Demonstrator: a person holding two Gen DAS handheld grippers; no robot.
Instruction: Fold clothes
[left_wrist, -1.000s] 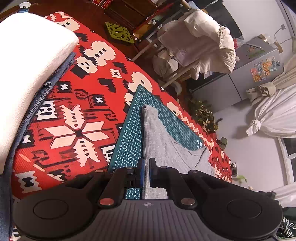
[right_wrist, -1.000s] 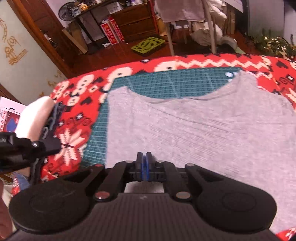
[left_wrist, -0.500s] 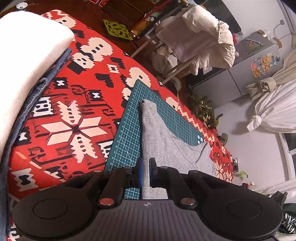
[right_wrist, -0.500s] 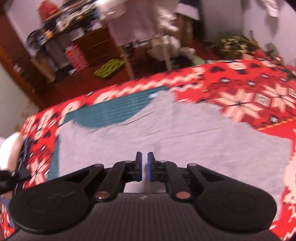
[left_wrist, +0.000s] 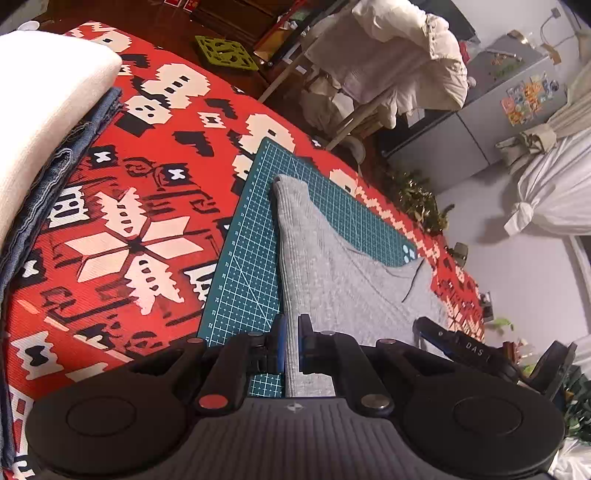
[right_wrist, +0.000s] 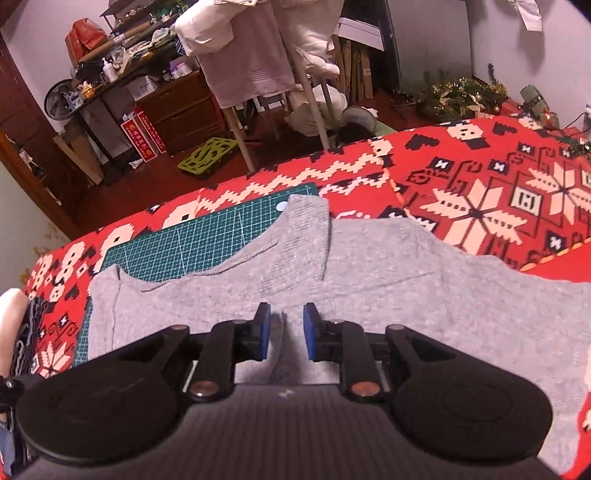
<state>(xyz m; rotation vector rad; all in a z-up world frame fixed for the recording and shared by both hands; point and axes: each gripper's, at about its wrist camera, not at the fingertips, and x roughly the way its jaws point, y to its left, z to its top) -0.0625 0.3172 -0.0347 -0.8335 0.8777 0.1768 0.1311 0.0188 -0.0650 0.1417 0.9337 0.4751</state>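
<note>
A grey knit garment (right_wrist: 369, 266) lies spread on the green cutting mat (right_wrist: 207, 240) and the red patterned cloth. It also shows in the left wrist view (left_wrist: 332, 273). My left gripper (left_wrist: 291, 343) is shut on the garment's near left edge, with fabric pinched between the blue pads. My right gripper (right_wrist: 286, 332) is open just above the garment's near middle, with a small ridge of fabric between its jaws. The right gripper's body shows at the right of the left wrist view (left_wrist: 480, 350).
A stack of folded clothes, white on top of blue denim (left_wrist: 40, 122), sits at the left on the red cloth (left_wrist: 122, 221). A chair draped with pale laundry (left_wrist: 399, 70), a drying rack (right_wrist: 255, 66) and a dresser stand beyond the table.
My right gripper has opened and let go of the garment after carrying its fold to the right. The left gripper keeps its grip and has barely moved.
</note>
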